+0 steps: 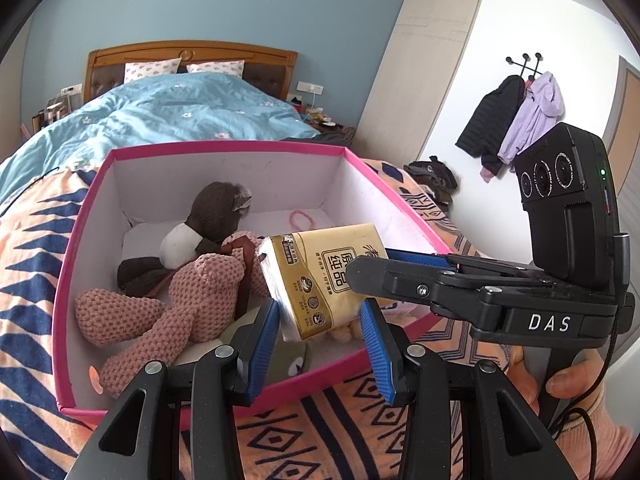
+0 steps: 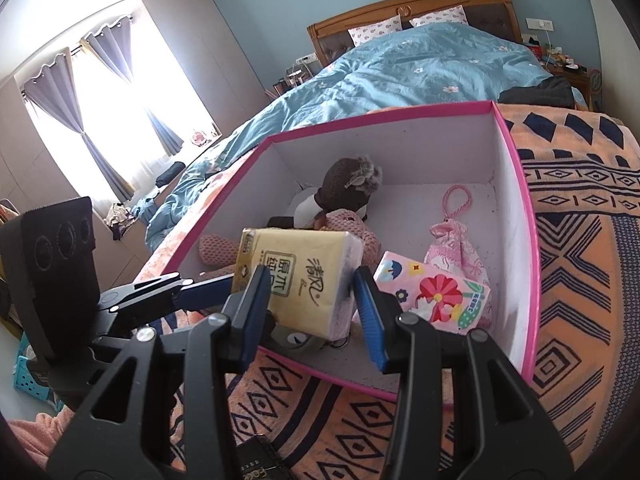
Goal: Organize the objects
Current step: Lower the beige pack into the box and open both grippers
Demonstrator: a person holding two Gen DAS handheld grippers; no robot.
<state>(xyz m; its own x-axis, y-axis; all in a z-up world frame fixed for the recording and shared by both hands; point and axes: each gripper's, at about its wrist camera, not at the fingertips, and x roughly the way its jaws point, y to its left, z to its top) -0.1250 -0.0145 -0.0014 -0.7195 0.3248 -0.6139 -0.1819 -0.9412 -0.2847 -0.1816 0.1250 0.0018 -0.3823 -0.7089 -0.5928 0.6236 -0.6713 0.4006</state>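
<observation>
A yellow tissue pack (image 1: 320, 268) (image 2: 304, 272) hangs tilted over the near end of an open pink box (image 1: 224, 146) (image 2: 380, 120). My left gripper (image 1: 318, 312) has its blue pads pressed on the pack's lower end. My right gripper (image 2: 310, 284) clamps the same pack from the other side, and its black fingers (image 1: 364, 276) overlap the pack's right edge. Inside the box lie a pink crochet bear (image 1: 188, 300), a brown plush toy (image 1: 220, 212), a floral tissue pack (image 2: 436, 296) and a pink drawstring pouch (image 2: 456, 248). An olive soft toy (image 1: 288, 356) is partly hidden under the yellow pack.
The box sits on an orange and navy patterned blanket (image 2: 580, 240) at the foot of a bed with a blue duvet (image 1: 180, 112). Coats (image 1: 516, 120) hang on the right wall. A curtained window (image 2: 100, 120) is at the left. A hand (image 1: 568, 384) grips the right handle.
</observation>
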